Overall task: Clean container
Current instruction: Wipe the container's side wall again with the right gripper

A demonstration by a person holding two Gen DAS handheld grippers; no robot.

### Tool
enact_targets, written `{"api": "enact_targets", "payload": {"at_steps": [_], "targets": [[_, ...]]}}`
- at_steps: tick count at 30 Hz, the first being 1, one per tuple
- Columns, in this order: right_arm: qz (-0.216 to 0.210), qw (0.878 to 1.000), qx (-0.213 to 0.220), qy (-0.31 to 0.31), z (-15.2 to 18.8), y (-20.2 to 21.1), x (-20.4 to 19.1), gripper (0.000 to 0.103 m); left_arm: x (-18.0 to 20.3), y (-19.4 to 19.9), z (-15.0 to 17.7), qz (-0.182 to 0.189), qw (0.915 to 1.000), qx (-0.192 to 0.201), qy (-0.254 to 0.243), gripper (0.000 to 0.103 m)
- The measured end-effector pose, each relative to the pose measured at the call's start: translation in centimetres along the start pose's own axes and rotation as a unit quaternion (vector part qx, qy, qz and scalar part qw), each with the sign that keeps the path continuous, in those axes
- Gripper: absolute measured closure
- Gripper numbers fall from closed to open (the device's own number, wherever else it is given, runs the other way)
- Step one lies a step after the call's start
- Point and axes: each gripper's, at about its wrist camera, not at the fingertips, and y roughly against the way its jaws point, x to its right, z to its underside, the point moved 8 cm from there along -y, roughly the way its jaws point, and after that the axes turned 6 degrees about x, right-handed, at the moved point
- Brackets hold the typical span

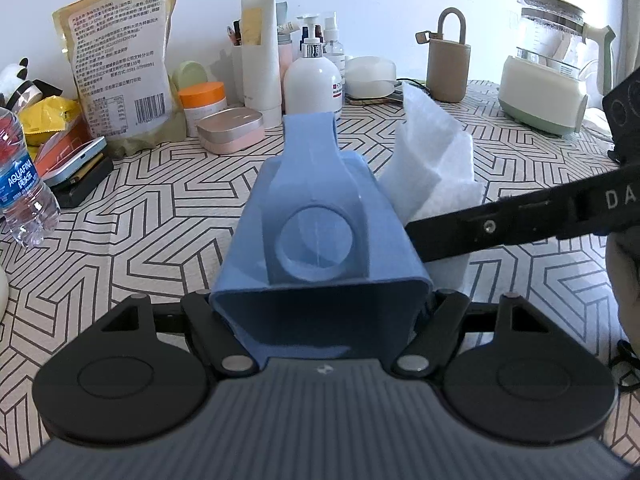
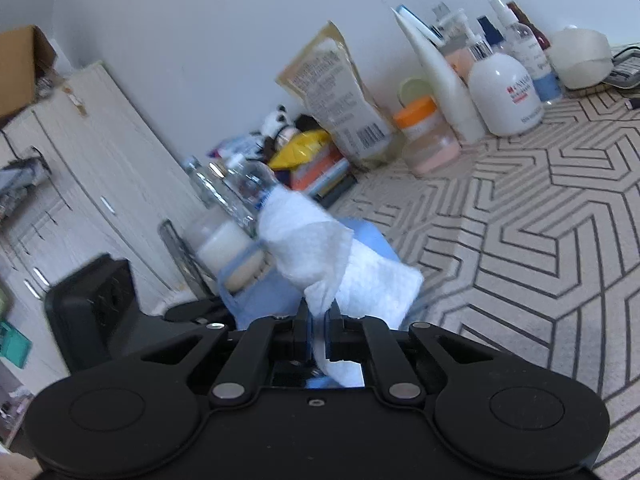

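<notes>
My left gripper (image 1: 320, 320) clamps the blue container (image 1: 320, 216) by its base, raised above the table (image 1: 160, 208) middle. My right gripper (image 2: 318, 332) pinches a white wipe (image 2: 340, 264) against its side. Container looks light, stiff, smooth-walled; grip the flat sides.

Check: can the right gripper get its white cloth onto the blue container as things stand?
Probably yes: the right gripper pinches the white cloth right beside the blue container, nothing between them.
</notes>
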Motion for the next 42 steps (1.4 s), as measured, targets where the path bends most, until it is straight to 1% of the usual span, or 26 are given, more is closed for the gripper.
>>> {"api": "enact_targets", "payload": {"at_steps": [6, 7, 10, 12, 17, 21, 24, 29, 31, 37, 42], "targets": [[0.008, 1.0, -0.007, -0.009, 0.2, 0.2, 0.9, 0.093, 0.0, -0.1, 0.0, -0.001, 1.0, 0.0, 0.001, 0.029], [-0.004, 1.0, -0.004, -0.017, 0.1, 0.3, 0.8, 0.093, 0.0, 0.0, -0.1, -0.001, 1.0, 0.0, 0.002, 0.029], [-0.067, 0.996, 0.009, -0.052, -0.3, 1.1, 0.3, 0.093, 0.3, 0.1, -0.1, -0.002, 1.0, 0.003, -0.008, 0.029], [-0.089, 0.995, 0.014, -0.046, -0.5, 1.3, -0.5, 0.092, 0.3, 0.0, -0.1, -0.002, 1.0, 0.003, -0.009, 0.029], [-0.093, 0.995, 0.011, -0.042, -0.3, 1.4, -0.7, 0.093, 0.3, 0.1, -0.1, -0.002, 1.0, 0.004, -0.008, 0.029], [-0.067, 0.997, 0.016, -0.042, -0.4, 1.6, 0.0, 0.093, 0.2, 0.1, -0.1, -0.002, 1.0, 0.003, -0.008, 0.029], [-0.034, 0.999, 0.01, -0.04, -0.2, 1.5, 0.9, 0.092, -0.2, -0.1, -0.3, -0.001, 1.0, -0.001, 0.0, 0.029], [-0.027, 0.999, 0.005, -0.038, -0.1, 1.4, 1.1, 0.092, -0.4, -0.3, -0.4, 0.0, 1.0, 0.0, 0.0, 0.029], [-0.031, 0.999, 0.007, -0.039, -0.1, 1.5, 1.1, 0.092, -0.4, -0.4, -0.4, 0.0, 1.0, 0.0, -0.002, 0.029], [-0.066, 0.997, 0.014, -0.035, -0.4, 1.7, 0.0, 0.091, -0.3, -0.5, -0.3, 0.001, 1.0, 0.0, -0.002, 0.029], [-0.107, 0.994, 0.005, -0.026, -0.3, 1.7, -1.4, 0.091, 0.2, -0.2, -0.2, -0.001, 0.9999, 0.003, -0.011, 0.029]]}}
